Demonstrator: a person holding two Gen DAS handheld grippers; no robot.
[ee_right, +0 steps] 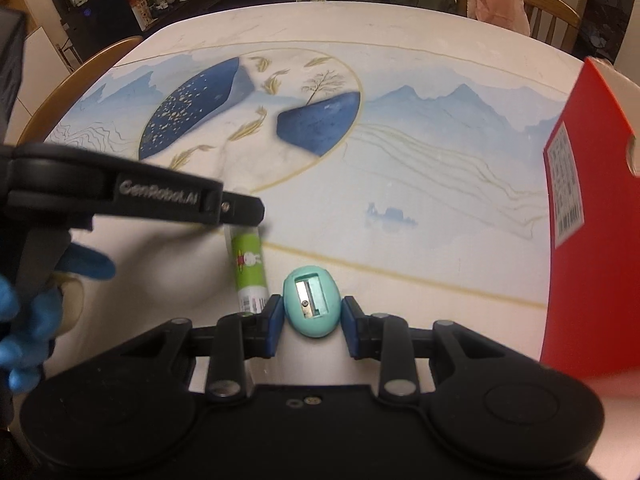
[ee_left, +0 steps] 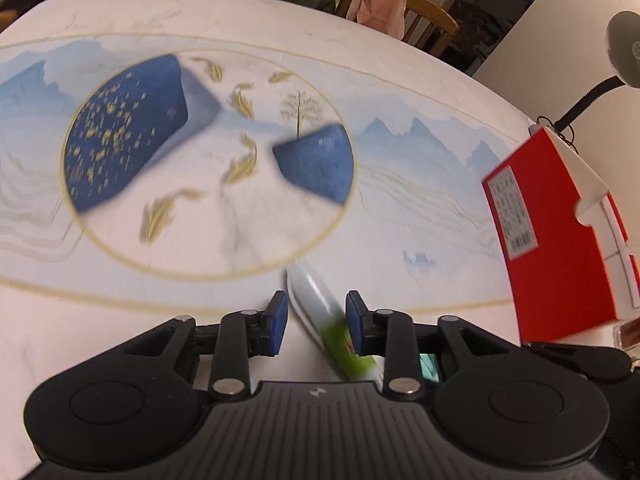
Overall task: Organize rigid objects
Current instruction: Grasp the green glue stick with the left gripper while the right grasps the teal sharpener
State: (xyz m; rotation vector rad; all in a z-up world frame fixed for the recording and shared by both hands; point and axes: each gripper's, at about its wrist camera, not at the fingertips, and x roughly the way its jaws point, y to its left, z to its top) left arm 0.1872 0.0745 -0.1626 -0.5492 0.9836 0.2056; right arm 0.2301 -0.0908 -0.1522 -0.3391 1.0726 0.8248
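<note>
Left wrist view: the left gripper (ee_left: 316,322) stands apart around a blurred glue stick (ee_left: 328,320), only its right pad seeming to touch; a red box (ee_left: 560,248) stands at right. Right wrist view: the right gripper (ee_right: 308,322) clamps a teal egg-shaped pencil sharpener (ee_right: 311,307) (blade up) over the painted table (ee_right: 420,184), glue stick (ee_right: 249,264) just beside.

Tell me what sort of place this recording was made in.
Most likely a home dining room. A table with a painted landscape cover is ringed by wooden chairs draped with clothing, and a sideboard behind holds kettles and ornaments.
</note>
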